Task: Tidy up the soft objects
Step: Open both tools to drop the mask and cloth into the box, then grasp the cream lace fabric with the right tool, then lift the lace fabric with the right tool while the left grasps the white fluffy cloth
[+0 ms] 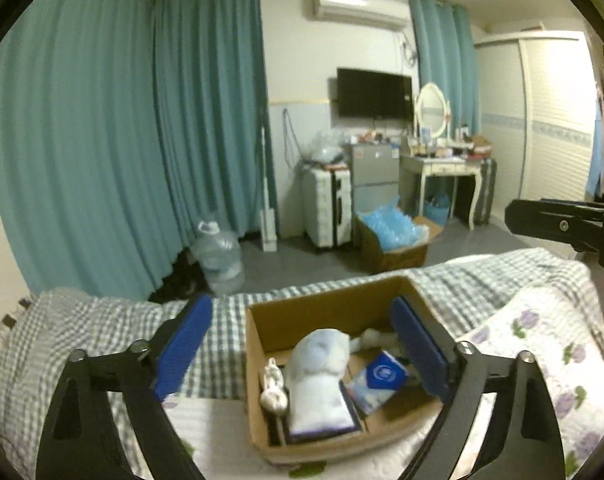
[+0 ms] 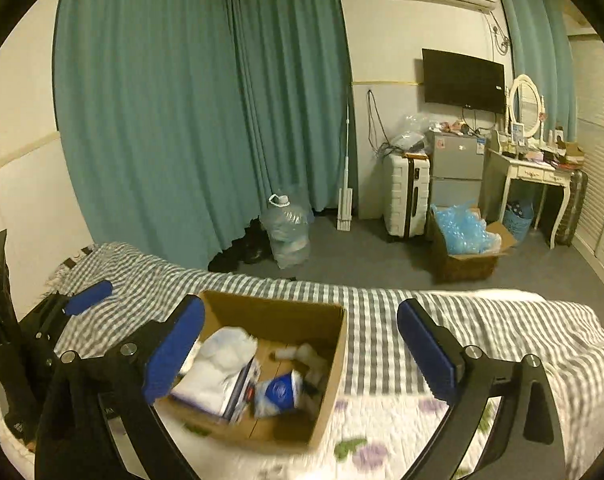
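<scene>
A: Where was the box (image 1: 262,344)?

B: It sat on the bed (image 1: 522,280), partly on the checked sheet (image 1: 82,332) and partly on the floral quilt (image 1: 542,344). It was open at the top.

A: And what lay inside?

B: A pale blue plush (image 1: 322,354) lay on a white towel (image 1: 322,404), with a blue packet (image 1: 378,378) just to its right and a small silvery toy (image 1: 273,388) against the left wall. The right view was blurred, so I could not tell more there.

A: How did the left gripper (image 1: 302,350) stand?

B: Its jaws stood wide apart, holding nothing, and they framed the box from above, the right pad over the box's right wall.

A: The right gripper (image 2: 300,346)?

B: Also wide and holding nothing. Its left pad overlapped the box's near left corner, its right pad over the sheet beside the box.

A: Anything else in the room?

B: Teal curtains (image 1: 102,140), a water jug (image 1: 218,256) on the floor, a suitcase (image 1: 328,208), a TV (image 1: 374,94) on the wall and a dresser (image 1: 442,168) with an oval mirror (image 1: 432,110).
</scene>
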A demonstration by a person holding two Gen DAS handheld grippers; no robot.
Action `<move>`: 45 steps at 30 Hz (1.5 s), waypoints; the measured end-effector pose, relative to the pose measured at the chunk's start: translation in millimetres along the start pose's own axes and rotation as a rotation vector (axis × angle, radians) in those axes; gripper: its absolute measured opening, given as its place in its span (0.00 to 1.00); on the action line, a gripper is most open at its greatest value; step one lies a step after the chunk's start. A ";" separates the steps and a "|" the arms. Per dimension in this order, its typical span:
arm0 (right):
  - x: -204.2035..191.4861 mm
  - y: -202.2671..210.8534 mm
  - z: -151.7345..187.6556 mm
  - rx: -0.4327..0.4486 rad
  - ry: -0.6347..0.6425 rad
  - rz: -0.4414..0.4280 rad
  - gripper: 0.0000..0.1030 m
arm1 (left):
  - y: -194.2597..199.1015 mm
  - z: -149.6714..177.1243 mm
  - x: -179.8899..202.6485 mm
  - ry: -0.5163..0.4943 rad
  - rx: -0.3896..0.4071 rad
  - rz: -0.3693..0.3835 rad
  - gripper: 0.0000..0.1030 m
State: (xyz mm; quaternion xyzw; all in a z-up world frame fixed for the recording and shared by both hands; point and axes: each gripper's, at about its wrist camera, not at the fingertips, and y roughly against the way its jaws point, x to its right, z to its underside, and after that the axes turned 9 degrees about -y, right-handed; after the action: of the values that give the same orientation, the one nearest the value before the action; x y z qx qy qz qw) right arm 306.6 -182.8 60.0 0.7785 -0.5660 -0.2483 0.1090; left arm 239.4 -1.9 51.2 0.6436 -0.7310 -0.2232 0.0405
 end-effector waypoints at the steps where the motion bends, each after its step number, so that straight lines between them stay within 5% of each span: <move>1: -1.9 11.2 -0.5 -0.004 0.000 0.005 0.95 | 14.7 -1.4 0.4 -0.002 0.015 -0.002 0.92; 6: -17.9 60.3 19.6 -0.029 0.091 0.091 0.97 | 59.0 5.4 -0.7 0.002 0.041 0.000 0.92; 12: -8.1 64.0 76.1 -0.117 0.059 0.117 0.98 | 75.6 44.9 7.5 0.005 0.009 0.019 0.92; 22: 21.8 -9.0 185.9 -0.264 -0.056 0.190 0.97 | 21.0 143.1 11.7 0.087 -0.222 0.045 0.92; 25: 28.6 -28.0 213.6 -0.277 -0.062 0.253 0.97 | 8.3 160.0 12.0 0.111 -0.269 0.070 0.92; 31: 39.9 -62.3 234.6 -0.379 -0.150 0.201 0.95 | 3.4 166.9 22.9 0.083 -0.289 0.077 0.92; 34: 42.3 -80.0 245.0 -0.444 -0.196 0.155 0.88 | 1.6 169.9 29.5 0.052 -0.294 0.085 0.92; 39: 46.7 -78.1 251.0 -0.421 -0.187 0.208 0.30 | 0.8 174.4 35.3 0.033 -0.315 0.087 0.92; 45: 38.0 -38.9 243.9 -0.359 -0.124 0.176 0.17 | 11.2 167.7 44.2 0.032 -0.308 0.100 0.92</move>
State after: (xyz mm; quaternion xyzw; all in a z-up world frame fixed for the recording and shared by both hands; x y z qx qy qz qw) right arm 223.3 -178.1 -175.6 0.6774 -0.5840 -0.3822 0.2323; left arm 163.6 2.5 -105.1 0.5961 -0.7184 -0.3203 0.1614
